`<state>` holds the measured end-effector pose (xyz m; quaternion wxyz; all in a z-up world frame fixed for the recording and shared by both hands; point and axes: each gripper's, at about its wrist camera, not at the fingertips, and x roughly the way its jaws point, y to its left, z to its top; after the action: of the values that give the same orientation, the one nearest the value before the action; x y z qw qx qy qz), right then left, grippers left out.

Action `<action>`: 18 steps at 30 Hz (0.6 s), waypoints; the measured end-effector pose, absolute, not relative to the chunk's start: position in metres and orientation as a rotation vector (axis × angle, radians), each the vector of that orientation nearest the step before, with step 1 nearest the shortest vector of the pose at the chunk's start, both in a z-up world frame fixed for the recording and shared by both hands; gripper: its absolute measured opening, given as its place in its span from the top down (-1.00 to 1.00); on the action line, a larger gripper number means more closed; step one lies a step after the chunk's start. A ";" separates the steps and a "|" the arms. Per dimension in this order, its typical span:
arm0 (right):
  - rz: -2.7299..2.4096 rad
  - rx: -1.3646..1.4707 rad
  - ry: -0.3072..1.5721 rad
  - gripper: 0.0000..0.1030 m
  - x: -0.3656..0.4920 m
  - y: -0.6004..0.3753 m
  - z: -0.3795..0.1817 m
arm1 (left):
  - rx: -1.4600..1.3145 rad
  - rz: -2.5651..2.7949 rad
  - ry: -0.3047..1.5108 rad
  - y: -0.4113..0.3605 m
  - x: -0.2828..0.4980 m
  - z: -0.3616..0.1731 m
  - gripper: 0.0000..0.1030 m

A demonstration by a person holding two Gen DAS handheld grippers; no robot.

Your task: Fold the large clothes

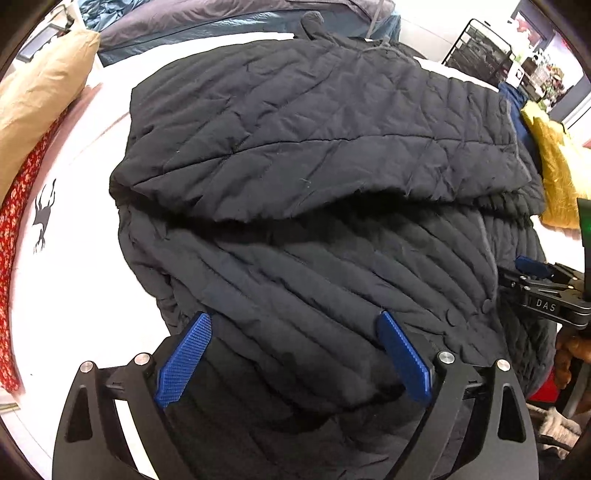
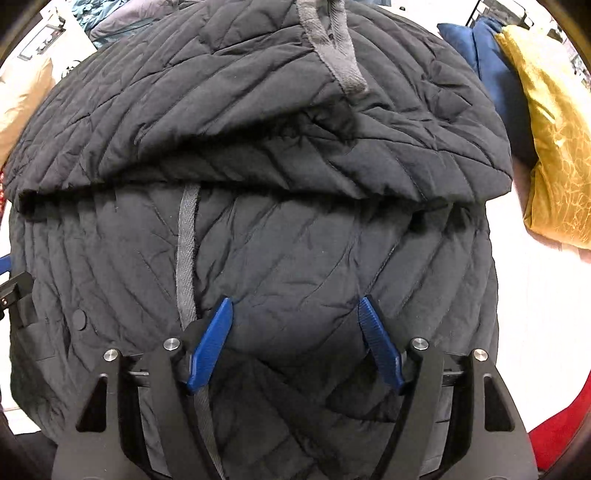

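A large black quilted jacket (image 1: 314, 155) lies on a white bed, its far part folded over the near part. It fills the right wrist view (image 2: 280, 236), where a grey drawstring (image 2: 184, 251) runs down its front. My left gripper (image 1: 295, 319) is open, its blue pads resting on the jacket's near edge with cloth bulging between them. My right gripper (image 2: 295, 302) is open in the same way over the near edge; it also shows in the left wrist view (image 1: 532, 273) at the right.
The white bed sheet (image 1: 81, 206) has a black animal print. A beige pillow (image 1: 40, 96) and red floral cloth (image 1: 14, 221) lie left. A yellow cushion (image 2: 554, 140) and blue cushion (image 2: 487, 62) lie right. Grey and teal bedding (image 1: 229, 22) is at the back.
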<state>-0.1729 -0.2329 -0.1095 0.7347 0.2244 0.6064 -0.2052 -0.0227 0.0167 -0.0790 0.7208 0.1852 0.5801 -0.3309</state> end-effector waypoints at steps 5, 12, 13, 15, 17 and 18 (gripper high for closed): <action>-0.408 0.562 1.294 -0.38 -0.194 -0.236 -0.098 | 0.350 -0.721 1.270 0.042 -0.017 -0.066 -0.74; -0.456 0.647 1.207 -0.38 -0.262 -0.260 -0.085 | 0.274 -0.698 1.228 0.100 -0.008 -0.052 -0.78; -0.472 0.668 1.198 -0.38 -0.274 -0.267 -0.085 | 0.255 -0.678 1.247 0.110 -0.003 -0.055 -0.78; -0.498 0.733 1.182 -0.38 -0.294 -0.284 -0.088 | 0.200 -0.643 1.281 0.132 0.003 -0.061 -0.78; -0.535 0.793 1.174 -0.38 -0.313 -0.302 -0.091 | 0.126 -0.614 1.317 0.153 0.011 -0.067 -0.78; -0.571 0.821 1.182 -0.38 -0.326 -0.312 -0.095 | 0.075 -0.601 1.337 0.165 0.015 -0.071 -0.78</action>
<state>-0.3256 -0.3116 -0.0948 0.7152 0.3708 0.5335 -0.2576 0.0149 0.1646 -0.0706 0.7425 0.0344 0.6101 -0.2743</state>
